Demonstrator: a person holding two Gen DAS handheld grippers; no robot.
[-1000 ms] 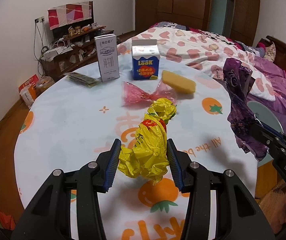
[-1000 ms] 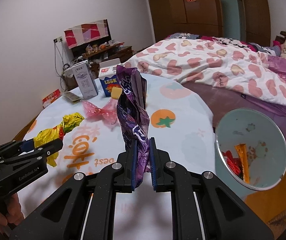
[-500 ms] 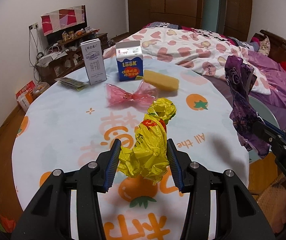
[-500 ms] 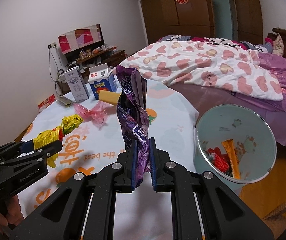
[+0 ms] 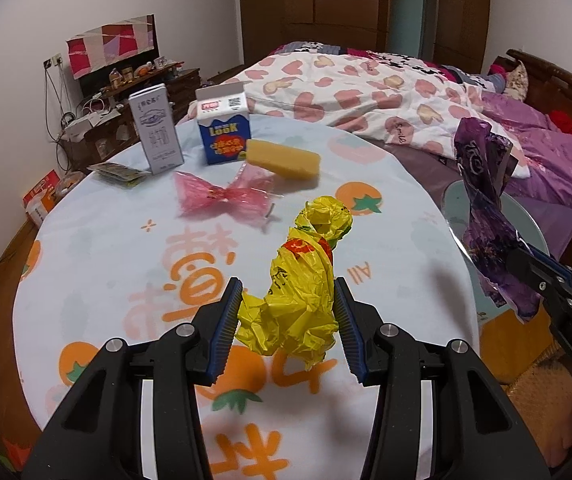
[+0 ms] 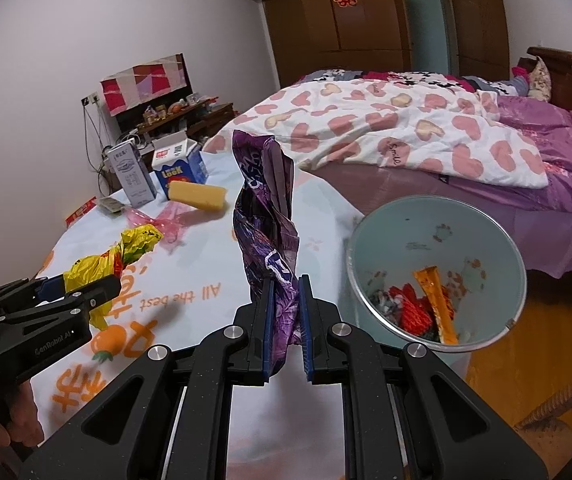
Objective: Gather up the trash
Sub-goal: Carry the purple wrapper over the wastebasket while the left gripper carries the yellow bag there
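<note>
My left gripper (image 5: 289,320) is shut on a crumpled yellow plastic bag (image 5: 302,292), held above the round table (image 5: 97,240). My right gripper (image 6: 284,320) is shut on a purple snack wrapper (image 6: 265,216) that stands up from its blue pads. A pale bin (image 6: 482,240) with red and orange wrappers inside stands on the floor just right of the table, lower right of the purple wrapper. The right wrist view also shows the yellow bag (image 6: 125,244) at the left; in the left wrist view the purple wrapper (image 5: 486,208) hangs at the right, in front of the bin (image 5: 526,220).
On the table lie a pink cellophane wrapper (image 5: 221,198), a yellow sponge block (image 5: 283,159), a blue milk carton (image 5: 223,130), a grey carton (image 5: 155,128) and a flat green packet (image 5: 119,170). A bed (image 6: 406,132) stands beyond; a wicker edge (image 6: 558,400) is lower right.
Both grippers have travelled back and rightward along the table, each keeping its wrapper. The bin has come closer and more central in the right wrist view.
</note>
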